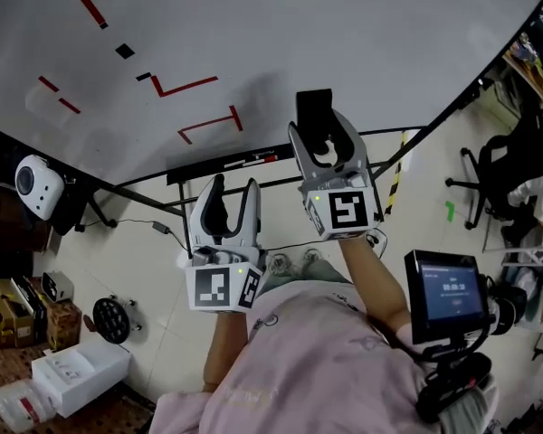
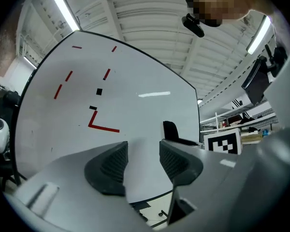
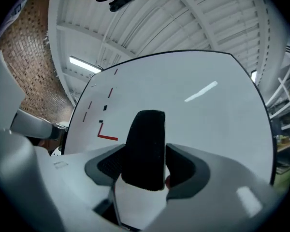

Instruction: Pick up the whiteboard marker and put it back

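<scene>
A large whiteboard (image 1: pixel 362 34) with red lines and small black marks (image 1: pixel 195 85) fills the far side. On its ledge (image 1: pixel 219 166) lie thin red and black pens (image 1: pixel 258 159). My right gripper (image 1: pixel 319 129) is held up to the board, shut on a black block, apparently a board eraser (image 1: pixel 314 105). In the right gripper view the eraser (image 3: pixel 145 146) stands upright between the pads of the gripper (image 3: pixel 144 167). My left gripper (image 1: pixel 232 197) is lower and to the left. It is open and empty (image 2: pixel 142 159), and it faces the board (image 2: pixel 135 105).
The board's black stand legs (image 1: pixel 127 188) spread over the pale floor. A white round device (image 1: pixel 36 186) sits at the left, with boxes (image 1: pixel 77 376) at the lower left. An office chair (image 1: pixel 502 174) and a small screen on a rig (image 1: pixel 448 297) are at the right.
</scene>
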{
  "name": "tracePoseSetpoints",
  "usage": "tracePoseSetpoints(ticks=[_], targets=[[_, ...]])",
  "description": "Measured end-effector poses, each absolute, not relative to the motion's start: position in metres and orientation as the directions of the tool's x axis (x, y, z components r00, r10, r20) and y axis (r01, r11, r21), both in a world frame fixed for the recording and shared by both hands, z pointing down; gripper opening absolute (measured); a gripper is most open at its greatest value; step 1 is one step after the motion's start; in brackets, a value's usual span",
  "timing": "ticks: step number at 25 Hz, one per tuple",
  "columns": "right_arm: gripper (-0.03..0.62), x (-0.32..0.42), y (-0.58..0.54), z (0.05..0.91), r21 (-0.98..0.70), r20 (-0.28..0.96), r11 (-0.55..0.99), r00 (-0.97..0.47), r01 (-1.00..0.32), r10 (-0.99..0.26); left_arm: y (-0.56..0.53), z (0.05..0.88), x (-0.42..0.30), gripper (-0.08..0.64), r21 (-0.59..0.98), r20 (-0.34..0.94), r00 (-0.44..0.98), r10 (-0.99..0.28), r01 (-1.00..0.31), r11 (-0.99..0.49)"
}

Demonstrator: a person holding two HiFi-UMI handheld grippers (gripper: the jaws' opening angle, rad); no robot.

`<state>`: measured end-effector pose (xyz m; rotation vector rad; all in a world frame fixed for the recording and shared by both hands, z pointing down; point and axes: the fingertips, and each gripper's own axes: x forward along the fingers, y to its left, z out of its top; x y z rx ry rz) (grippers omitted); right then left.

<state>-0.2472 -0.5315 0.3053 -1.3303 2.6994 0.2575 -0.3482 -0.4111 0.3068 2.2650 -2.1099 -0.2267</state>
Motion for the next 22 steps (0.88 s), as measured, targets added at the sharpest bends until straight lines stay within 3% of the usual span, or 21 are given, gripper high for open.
tracePoseSetpoints(ticks=[13,18,22], targets=[[0.262,-0.296,-0.620,0.346,0.094,-0.101,0.592,-0.599,-0.800,-0.794,-0.472,0.327,-0.373,0.192,0.158,-0.036,0.061,-0.997,-0.985,-0.066],[0.264,-0.297,-0.620,0.345,0.070,-0.141,0.604,-0.608,-0.794,-0.782,-0.478,0.329,-0.383,0.192,0.174,-0.042,0.069,-0.997,-0.982,-0.076],[0.305,-0.289,-0.607,0.351,0.081,-0.100,0.624,-0.629,-0.777,-0.771,-0.484,0.337,-0.382,0.191,0.193,-0.035,0.112,-0.993,-0.974,-0.117]])
